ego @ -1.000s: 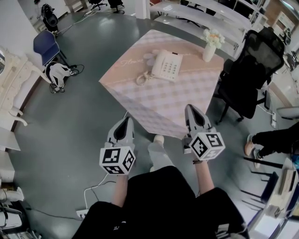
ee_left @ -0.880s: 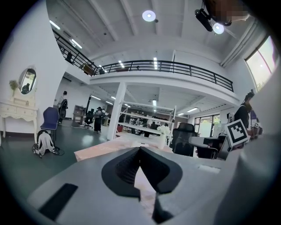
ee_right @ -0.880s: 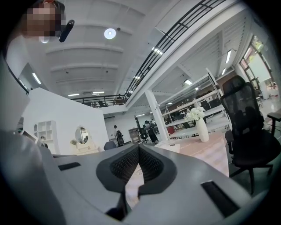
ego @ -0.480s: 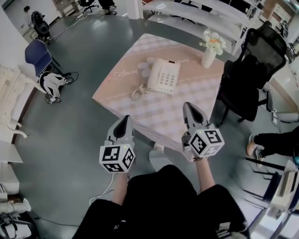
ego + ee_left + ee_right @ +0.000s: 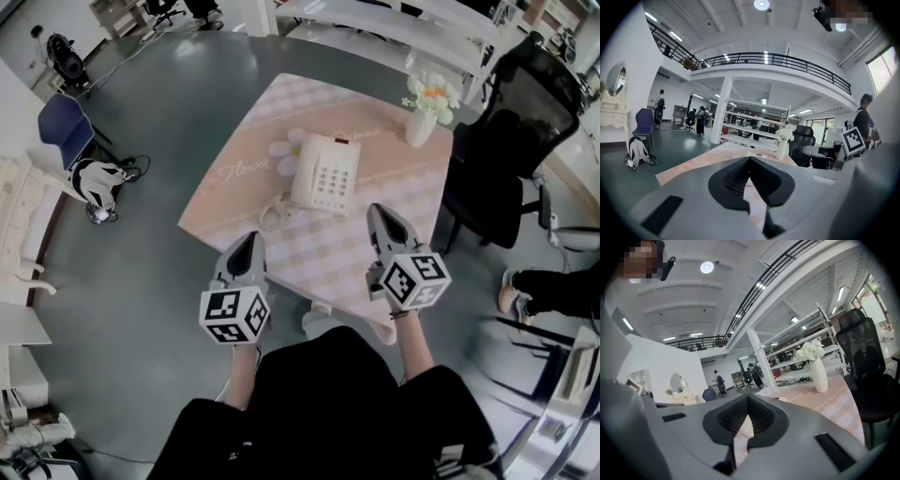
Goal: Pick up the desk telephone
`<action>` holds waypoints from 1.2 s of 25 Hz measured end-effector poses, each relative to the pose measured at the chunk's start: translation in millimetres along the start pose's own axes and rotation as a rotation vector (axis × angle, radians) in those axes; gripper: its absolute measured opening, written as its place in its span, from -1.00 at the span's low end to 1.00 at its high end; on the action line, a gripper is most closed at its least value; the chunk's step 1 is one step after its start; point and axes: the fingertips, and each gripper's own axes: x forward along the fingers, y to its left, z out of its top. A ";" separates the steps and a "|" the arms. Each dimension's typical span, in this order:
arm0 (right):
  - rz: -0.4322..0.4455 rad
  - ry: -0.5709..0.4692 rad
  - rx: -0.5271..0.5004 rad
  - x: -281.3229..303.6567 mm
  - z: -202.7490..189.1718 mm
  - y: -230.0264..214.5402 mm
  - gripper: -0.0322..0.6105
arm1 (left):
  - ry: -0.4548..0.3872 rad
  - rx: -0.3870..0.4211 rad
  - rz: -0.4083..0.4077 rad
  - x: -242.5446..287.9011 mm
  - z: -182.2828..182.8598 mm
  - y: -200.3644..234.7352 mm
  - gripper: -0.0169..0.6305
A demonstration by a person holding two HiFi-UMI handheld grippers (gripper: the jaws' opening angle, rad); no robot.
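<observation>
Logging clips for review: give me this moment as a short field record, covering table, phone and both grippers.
surface: table under pink checked cloth
phone: cream desk telephone mid-table, coiled cord at its near left
other: white vase with flowers at far right corner
left: left gripper shut, empty, short of the phone
right: right gripper shut, empty, short of the phone
status: phone untouched

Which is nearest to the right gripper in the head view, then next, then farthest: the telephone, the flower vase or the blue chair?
1. The telephone, on the table just ahead and left of the right gripper.
2. The flower vase, at the table's far right corner.
3. The blue chair, on the floor far to the left.
</observation>
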 end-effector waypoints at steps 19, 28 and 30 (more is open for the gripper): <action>-0.055 0.139 0.111 83.5 -43.1 -71.8 -0.92 | 0.157 -0.016 -0.133 139.7 -17.8 6.3 -0.95; -0.017 0.192 0.255 115.9 -67.0 -88.2 -0.92 | 0.325 -0.123 -0.288 188.3 -44.4 13.3 -0.94; -0.033 0.198 0.277 123.6 -71.0 -96.8 -0.92 | 0.354 -0.160 -0.336 201.1 -47.3 11.2 -0.81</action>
